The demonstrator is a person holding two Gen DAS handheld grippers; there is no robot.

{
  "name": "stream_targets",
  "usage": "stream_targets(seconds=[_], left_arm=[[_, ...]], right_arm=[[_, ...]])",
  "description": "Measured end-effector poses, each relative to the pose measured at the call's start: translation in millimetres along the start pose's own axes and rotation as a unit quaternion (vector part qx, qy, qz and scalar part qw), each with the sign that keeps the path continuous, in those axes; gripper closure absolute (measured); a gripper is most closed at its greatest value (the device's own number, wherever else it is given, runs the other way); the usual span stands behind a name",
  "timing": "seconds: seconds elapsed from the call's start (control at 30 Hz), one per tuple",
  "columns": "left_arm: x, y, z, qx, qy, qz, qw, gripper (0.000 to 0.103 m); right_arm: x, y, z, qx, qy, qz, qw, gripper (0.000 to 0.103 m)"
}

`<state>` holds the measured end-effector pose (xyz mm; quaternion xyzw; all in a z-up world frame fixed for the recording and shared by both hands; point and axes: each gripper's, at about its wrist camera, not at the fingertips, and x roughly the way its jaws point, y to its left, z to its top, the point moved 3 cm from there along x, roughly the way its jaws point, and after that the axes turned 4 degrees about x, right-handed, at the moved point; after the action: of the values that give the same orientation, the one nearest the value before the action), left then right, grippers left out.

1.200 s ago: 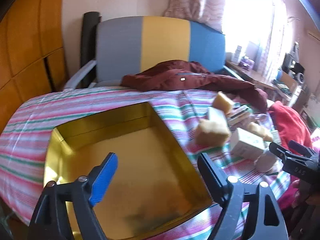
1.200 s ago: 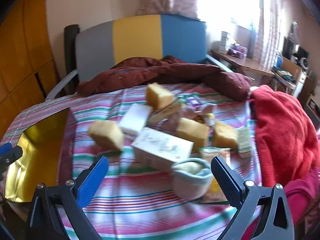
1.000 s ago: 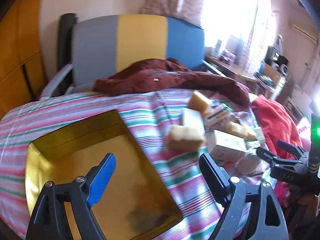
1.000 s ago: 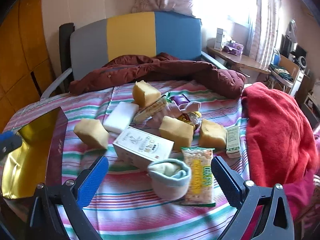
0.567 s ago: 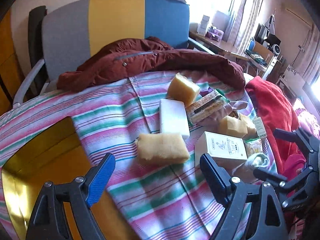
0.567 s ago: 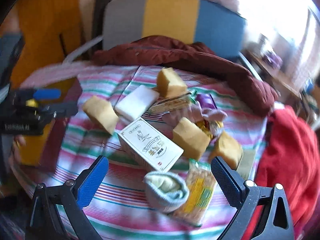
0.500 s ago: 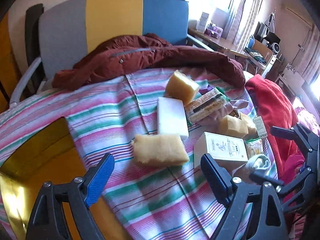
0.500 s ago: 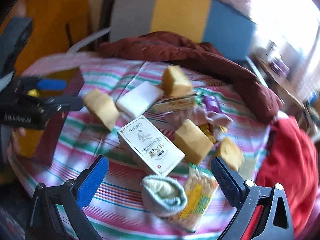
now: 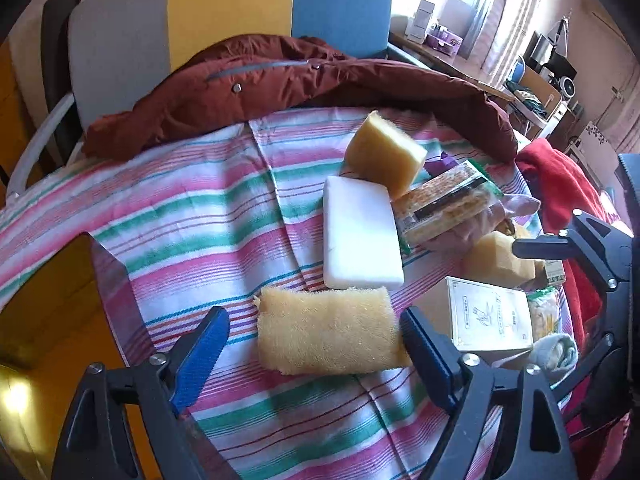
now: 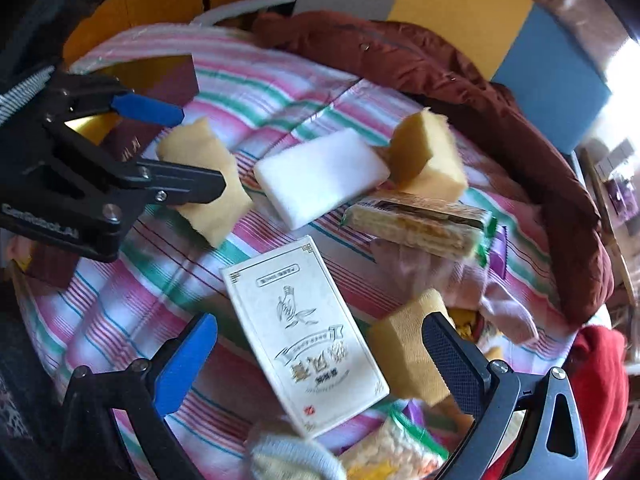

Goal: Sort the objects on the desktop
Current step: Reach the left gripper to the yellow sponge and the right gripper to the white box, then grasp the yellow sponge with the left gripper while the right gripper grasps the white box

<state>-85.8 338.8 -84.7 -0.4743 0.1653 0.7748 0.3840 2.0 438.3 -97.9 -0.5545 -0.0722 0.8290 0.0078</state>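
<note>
A flat yellow sponge (image 9: 328,332) lies on the striped cloth, and my left gripper (image 9: 312,316) stands open with a finger on each side of it. The right wrist view shows that sponge (image 10: 208,176) between the left gripper's (image 10: 192,148) blue pad and black finger. My right gripper (image 10: 318,328) is open just above a white printed box (image 10: 304,332), which also shows in the left wrist view (image 9: 488,320). A white foam block (image 9: 358,232), an upright yellow sponge (image 9: 384,152) and a wafer packet (image 9: 444,204) lie behind. The right gripper (image 9: 560,280) shows at the right edge.
A gold-lined box (image 9: 40,320) with maroon walls sits at the left. A maroon jacket (image 9: 280,80) lies across the back in front of a chair. A red cloth (image 9: 560,184) is at the right. Another yellow sponge (image 10: 408,356), a rolled sock (image 10: 288,460) and a snack bag (image 10: 392,452) crowd the right gripper.
My left gripper has swung right from over the gold box to straddle the flat yellow sponge. My right gripper has moved in low over the white box. Both stayed open.
</note>
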Motion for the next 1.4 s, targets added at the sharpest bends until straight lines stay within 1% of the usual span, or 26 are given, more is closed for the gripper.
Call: stream_targets(seconds=[0.03,0.1,0.17,0.23,0.27,0.3,0.37,0.4,0.5,0.63,0.77,0.83,1.0,1.07,1.17,1.27,1.4], left_arm=[[1.8,-0.5,-0.1,0.001,0.001,-0.003,1.0,0.021],[3.5,-2.0,-0.3,0.001,0.002,-0.012,0.9999,0.029],[3.5,-4.4,-0.7,0.003,-0.001,-0.015,0.9999,0.032],[2.3,-7.4,-0.8,0.009,-0.006,-0.013,0.9999,0.036],[1.8,-8.4,-1.4,0.014,-0.008,-0.012,0.9998,0.038],[1.1,-8.5,-2.1,0.015,-0.01,-0.012,0.9998,0.04],[-1.2,-5.6,-4.0,0.009,-0.014,-0.018,0.9997,0.043],[-2.4,-3.9,-5.1,0.005,-0.015,-0.021,0.9997,0.044],[-11.6,0.5,-7.4,-0.008,-0.025,-0.024,0.9994,0.045],[-35.1,5.0,-9.1,-0.016,-0.052,-0.023,0.9983,0.045],[-67.1,8.2,-11.3,-0.017,-0.088,-0.019,0.9958,0.045],[-80.6,11.3,-14.0,-0.021,-0.1,-0.014,0.9947,0.045],[-117.6,26.9,-30.7,-0.038,-0.13,0.011,0.9908,0.045],[-130.0,36.7,-39.4,-0.05,-0.135,0.018,0.9894,0.045],[-147.6,54.7,-55.4,-0.066,-0.144,0.036,0.9867,0.045],[-163.1,78.9,-75.8,-0.091,-0.15,0.057,0.9828,0.045],[-177.3,117.3,-106.2,-0.132,-0.149,0.087,0.976,0.045]], right_arm=[[4.0,0.3,0.3,-0.005,0.005,0.0,1.0,0.0],[10.6,0.4,1.4,-0.014,0.012,-0.005,1.0,0.0],[14.1,2.3,0.8,-0.022,0.015,-0.014,1.0,0.001],[13.5,3.4,0.3,-0.028,0.015,-0.017,0.999,0.008],[11.4,4.3,0.7,-0.034,0.01,-0.02,0.999,0.017],[10.2,5.0,1.2,-0.037,0.008,-0.022,0.999,0.032],[7.6,7.2,3.2,-0.043,0.003,-0.028,0.999,0.047],[7.2,7.7,3.9,-0.043,0.004,-0.025,0.999,0.047],[7.4,11.5,5.6,-0.046,0.003,-0.023,0.999,0.047],[0.3,9.7,10.1,-0.022,-0.014,-0.024,0.999,0.048],[-17.9,-0.1,19.5,0.018,-0.051,-0.025,0.998,0.049],[-28.0,-3.3,26.0,0.038,-0.07,-0.025,0.997,0.05],[-56.7,1.1,43.8,0.075,-0.12,-0.018,0.99,0.05],[-64.5,5.1,52.1,0.085,-0.135,-0.013,0.987,0.05],[-76.4,18.6,61.6,0.099,-0.154,0.025,0.983,0.05],[-84.3,44.4,72.7,0.1,-0.169,0.064,0.979,0.05],[-88.0,98.1,88.7,0.081,-0.175,0.128,0.973,0.05]])
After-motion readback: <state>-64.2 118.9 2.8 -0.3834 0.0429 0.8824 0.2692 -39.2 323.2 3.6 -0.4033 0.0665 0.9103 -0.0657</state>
